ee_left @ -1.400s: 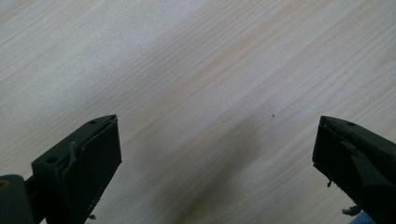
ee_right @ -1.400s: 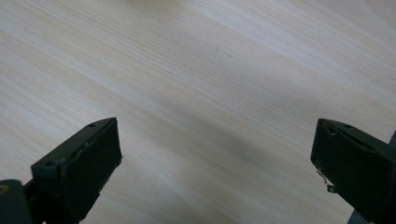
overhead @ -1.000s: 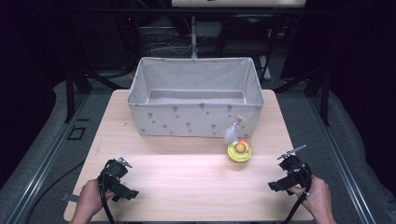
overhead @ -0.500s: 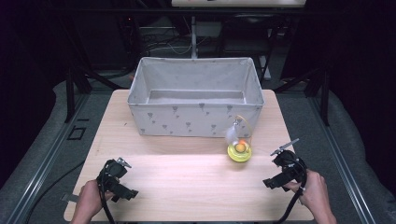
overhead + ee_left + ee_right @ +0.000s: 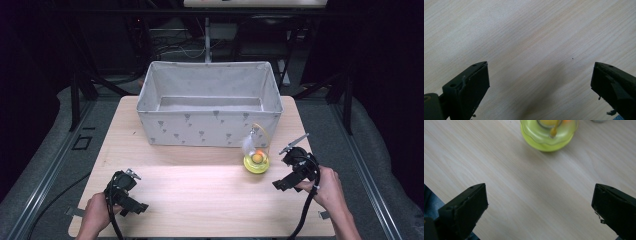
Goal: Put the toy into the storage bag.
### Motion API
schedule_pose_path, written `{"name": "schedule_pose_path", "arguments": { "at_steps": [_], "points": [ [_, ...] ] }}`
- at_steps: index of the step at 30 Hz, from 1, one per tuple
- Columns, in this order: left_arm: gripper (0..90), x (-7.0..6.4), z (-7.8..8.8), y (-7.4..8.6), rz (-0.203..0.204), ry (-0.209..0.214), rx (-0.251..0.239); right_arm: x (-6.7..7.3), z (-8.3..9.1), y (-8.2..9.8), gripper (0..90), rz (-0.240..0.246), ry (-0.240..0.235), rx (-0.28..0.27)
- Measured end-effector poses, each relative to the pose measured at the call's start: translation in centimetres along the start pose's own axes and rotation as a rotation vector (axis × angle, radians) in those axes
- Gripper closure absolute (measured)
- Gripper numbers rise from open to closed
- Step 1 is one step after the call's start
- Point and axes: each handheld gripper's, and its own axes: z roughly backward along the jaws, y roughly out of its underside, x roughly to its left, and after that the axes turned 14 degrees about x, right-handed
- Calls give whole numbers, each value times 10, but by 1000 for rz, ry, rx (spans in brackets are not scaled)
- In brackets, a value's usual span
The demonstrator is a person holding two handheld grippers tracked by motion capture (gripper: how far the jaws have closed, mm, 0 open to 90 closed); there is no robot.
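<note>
A dark room with black frame rails surrounds a pale wooden worktop (image 5: 200,195), on which a grey fabric bin (image 5: 209,107) stands at the far side. We find the toy, a small yellow-green dome with an orange ball inside (image 5: 256,160), upright on the worktop just in front of the bin's right front corner and outside it. We judge the work to be at its opening stage: the toy is not yet grasped, and the approach, the grasp and probably a transfer into the bin all remain. The right tool (image 5: 291,167) is near the toy at its right side, jaws spread wide and empty, with the toy's base (image 5: 548,133) ahead of them and apart. The right hand (image 5: 327,186) holds it low, angled toward the toy. The left tool (image 5: 122,190) rests near the front left edge, jaws released, over bare wood.
</note>
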Motion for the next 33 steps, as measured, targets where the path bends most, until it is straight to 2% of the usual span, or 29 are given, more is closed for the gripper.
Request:
{"name": "schedule_pose_path", "arguments": {
  "at_steps": [1, 5, 9, 12, 13, 15, 19, 22, 24, 26, 30, 31, 33],
  "points": [
    [21, 0, 0, 0, 1, -1, 3, 0, 3, -6, 3, 25, 0, -8],
    [21, -2, -1, -1, -5, -1, 4, 0, 5, -14, 3, 40, -6, -24],
    [22, -2, -1, -1, -7, 3, 8, -4, 17, -30, 10, 80, 20, -25],
    [21, -2, -1, -2, -14, 1, 10, -6, 20, -36, 12, 86, 22, -26],
    [21, -3, -1, -2, -15, 1, 9, -6, 24, -42, 23, 105, 25, -30],
    [21, -3, -1, -2, -16, 1, 12, -6, 24, -44, 30, 107, 30, -41],
    [21, -3, -2, -2, -19, 2, 13, -6, 26, -57, 30, 123, 43, -22],
    [21, -3, -2, -2, -20, 2, 15, -7, 28, -61, 22, 131, 54, -17],
    [21, -4, -2, -2, -16, 5, 16, -6, 28, -62, 15, 132, 44, -28],
    [21, -4, -2, -2, -19, 2, 17, -6, 29, -64, 0, 134, 62, -26],
    [21, -4, -3, -2, -20, 3, 20, -8, 31, -68, 0, 139, 50, -32],
    [22, -4, -2, -2, -25, 2, 22, -9, 31, -70, 0, 121, 46, -55],
    [23, -4, -3, -2, -23, 2, 26, -11, 32, -72, 0, 133, 57, -37]
  ]
}}
